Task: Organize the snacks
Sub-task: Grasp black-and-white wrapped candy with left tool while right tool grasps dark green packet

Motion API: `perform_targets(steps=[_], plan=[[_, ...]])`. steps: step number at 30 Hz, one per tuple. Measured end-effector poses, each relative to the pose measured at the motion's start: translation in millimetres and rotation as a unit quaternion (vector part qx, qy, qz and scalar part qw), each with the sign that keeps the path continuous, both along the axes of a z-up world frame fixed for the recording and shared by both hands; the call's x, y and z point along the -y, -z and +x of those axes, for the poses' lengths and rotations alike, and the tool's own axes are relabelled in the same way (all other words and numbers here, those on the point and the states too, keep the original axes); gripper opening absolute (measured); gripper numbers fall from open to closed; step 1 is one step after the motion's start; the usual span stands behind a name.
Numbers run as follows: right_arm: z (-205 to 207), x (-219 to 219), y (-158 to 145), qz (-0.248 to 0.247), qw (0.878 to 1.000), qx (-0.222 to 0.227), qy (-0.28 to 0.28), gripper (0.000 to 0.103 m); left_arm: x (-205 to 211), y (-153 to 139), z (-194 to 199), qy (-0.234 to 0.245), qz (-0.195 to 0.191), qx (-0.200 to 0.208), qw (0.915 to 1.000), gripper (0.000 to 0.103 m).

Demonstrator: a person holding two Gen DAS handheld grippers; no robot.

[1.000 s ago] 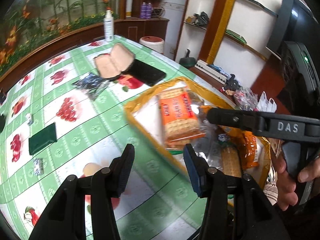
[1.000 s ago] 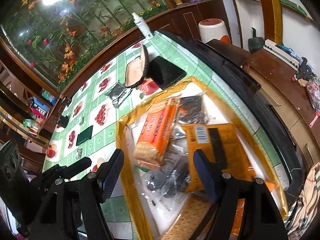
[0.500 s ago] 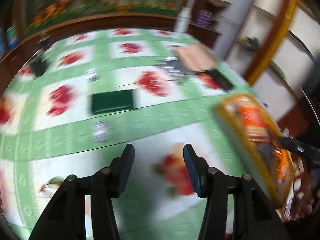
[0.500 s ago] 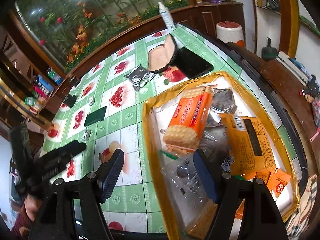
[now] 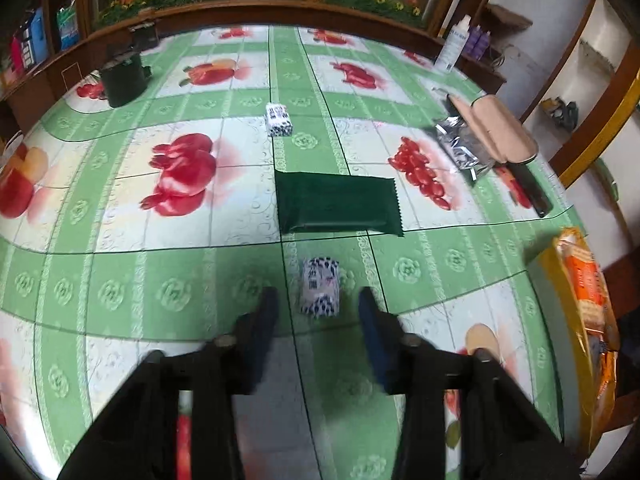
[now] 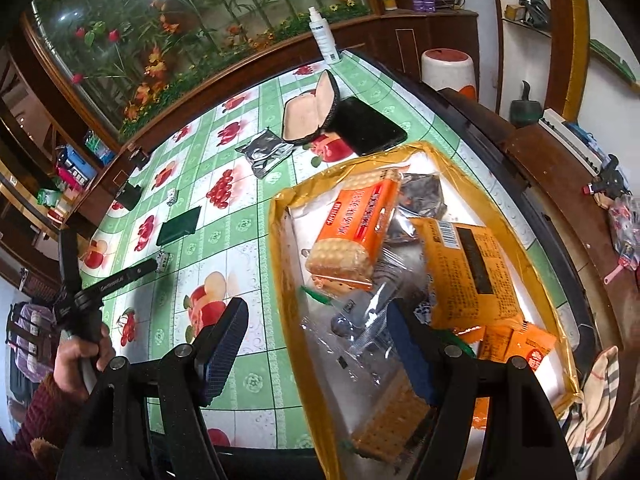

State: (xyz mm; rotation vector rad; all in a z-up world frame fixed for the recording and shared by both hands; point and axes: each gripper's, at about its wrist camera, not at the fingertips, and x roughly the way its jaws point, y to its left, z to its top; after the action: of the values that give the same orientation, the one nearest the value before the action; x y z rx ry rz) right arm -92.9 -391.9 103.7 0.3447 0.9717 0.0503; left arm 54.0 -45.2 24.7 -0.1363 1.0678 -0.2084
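My left gripper [image 5: 318, 304] is open and low over the table, its fingers on either side of a small white-and-black candy packet [image 5: 320, 292]. Beyond it lie a dark green snack packet [image 5: 336, 203], a second small candy packet [image 5: 279, 119] and a silver foil packet [image 5: 464, 148]. The yellow-rimmed tray [image 6: 282, 248] holds an orange biscuit pack [image 6: 356, 228], an orange-yellow packet [image 6: 468, 276], clear wrappers and crackers. My right gripper [image 6: 316, 328] is open and empty above the tray's near left part. The left gripper [image 6: 154, 266] also shows in the right wrist view.
An open glasses case [image 6: 308, 112], a black phone [image 6: 368, 126] and a white spray bottle [image 6: 324, 36] are at the table's far side. A dark box [image 5: 122, 80] stands far left. The table's edge runs along the right, beside a wooden bench [image 6: 560, 184].
My left gripper has swung left, away from the tray, and come down around the near small candy packet. My right gripper has stayed over the tray, shifting slightly.
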Motion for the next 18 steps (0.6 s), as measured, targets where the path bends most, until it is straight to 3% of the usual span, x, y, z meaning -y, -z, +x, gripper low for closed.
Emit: perform_targets(steps=[2, 11, 18], plan=[[-2, 2, 0, -0.002, 1.0, -0.002, 0.003, 0.076, 2, 5, 7, -0.002, 0.011, -0.009, 0.9999, 0.021], [-2, 8, 0, -0.001, 1.0, -0.008, 0.009, 0.076, 13, 8, 11, 0.003, 0.034, 0.003, 0.9994, 0.019], [19, -16, -7, 0.006, 0.998, -0.008, -0.056, 0.076, -5, 6, -9, -0.012, 0.026, -0.006, 0.9996, 0.019]])
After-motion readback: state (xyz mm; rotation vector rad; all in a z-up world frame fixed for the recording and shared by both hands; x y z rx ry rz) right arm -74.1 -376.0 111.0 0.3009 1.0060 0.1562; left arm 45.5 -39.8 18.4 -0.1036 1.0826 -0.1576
